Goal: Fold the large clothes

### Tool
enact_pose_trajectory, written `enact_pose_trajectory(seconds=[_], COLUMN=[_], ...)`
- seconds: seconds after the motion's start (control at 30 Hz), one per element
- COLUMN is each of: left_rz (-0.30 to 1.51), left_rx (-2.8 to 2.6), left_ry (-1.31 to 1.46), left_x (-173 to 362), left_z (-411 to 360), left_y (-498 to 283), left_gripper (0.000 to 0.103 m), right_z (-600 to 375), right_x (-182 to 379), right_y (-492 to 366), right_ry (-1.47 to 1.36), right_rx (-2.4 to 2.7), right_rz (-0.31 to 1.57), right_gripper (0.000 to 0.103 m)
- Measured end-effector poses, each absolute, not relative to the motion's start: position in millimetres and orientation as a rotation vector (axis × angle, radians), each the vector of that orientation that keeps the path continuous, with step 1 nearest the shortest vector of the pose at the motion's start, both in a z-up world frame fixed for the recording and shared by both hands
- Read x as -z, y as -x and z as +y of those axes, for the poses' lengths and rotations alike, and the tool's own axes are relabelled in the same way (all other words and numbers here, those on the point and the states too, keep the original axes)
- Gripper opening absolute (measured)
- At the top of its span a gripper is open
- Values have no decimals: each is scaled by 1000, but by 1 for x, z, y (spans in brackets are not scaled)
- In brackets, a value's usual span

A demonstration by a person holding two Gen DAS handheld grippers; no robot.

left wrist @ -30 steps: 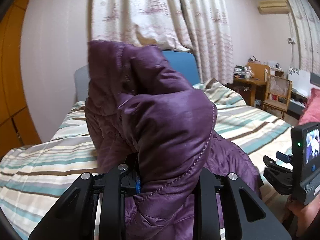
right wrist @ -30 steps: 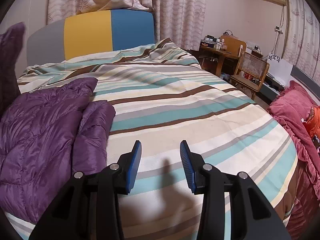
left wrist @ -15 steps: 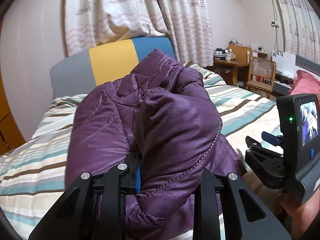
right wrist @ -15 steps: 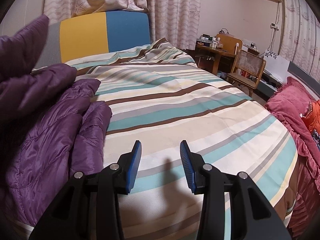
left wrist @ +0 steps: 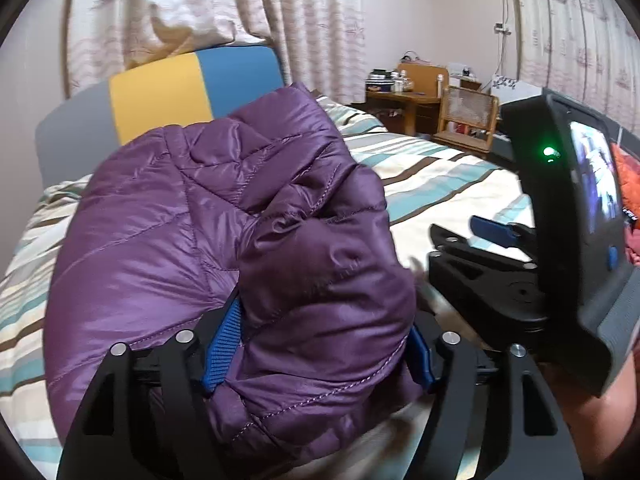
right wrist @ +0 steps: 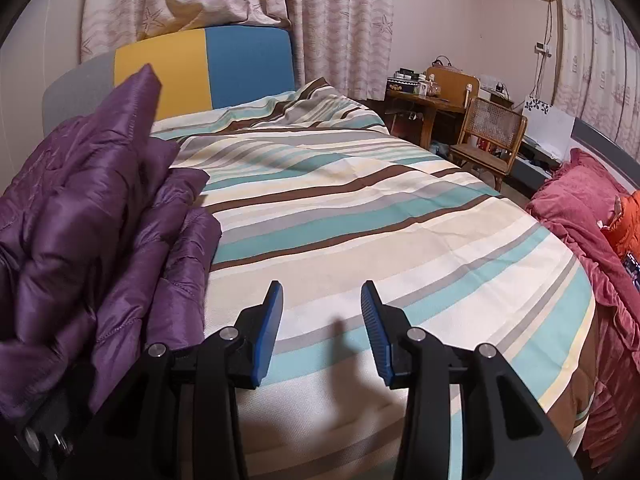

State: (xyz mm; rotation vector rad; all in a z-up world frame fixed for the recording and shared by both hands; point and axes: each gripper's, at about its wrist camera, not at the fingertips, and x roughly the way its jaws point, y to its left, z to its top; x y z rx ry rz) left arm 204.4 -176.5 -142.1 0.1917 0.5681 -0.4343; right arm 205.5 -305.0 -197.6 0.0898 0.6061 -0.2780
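**Purple quilted down jacket at the moment of release**

Purple quilted down jacket (left wrist: 224, 248) lies bunched on the striped bed (right wrist: 360, 216), toward its left side. A thick fold of it fills the gap of the left hand-held gripper (left wrist: 320, 344), whose jaws are opening; the blue pads appear to be easing off the fabric. The right hand-held gripper (right wrist: 322, 332) hovers over bare bedding, jaws apart and empty, with the jacket just to its left. The left hand is therefore the nearer, directly behind the bundle.
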Motion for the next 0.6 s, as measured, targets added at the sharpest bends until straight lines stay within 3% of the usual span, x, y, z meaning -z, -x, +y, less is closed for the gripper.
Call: enact_pose_trajectory(seconds=[0.17, 0.3, 0.53, 0.6], left_rz=[568, 573, 610, 611], left_rx=[518, 565, 581, 589], left_ry=[-72, -64, -115, -123], left_x=[138, 132, 149, 147], left_z=[-165, -170, -188, -190], left_y=[-208, -214, -218, -217], left_gripper=[69, 49, 50, 64], right_z=[-305, -313, -328, -326], right_x=[198, 196, 199, 198], right_y=[-205, -199, -197, -197], right_ry=[-92, -135, -217, -209], right_rx=[280, 290, 310, 313], right_rz=[611, 582, 601, 608], right_gripper=[40, 40, 40, 40])
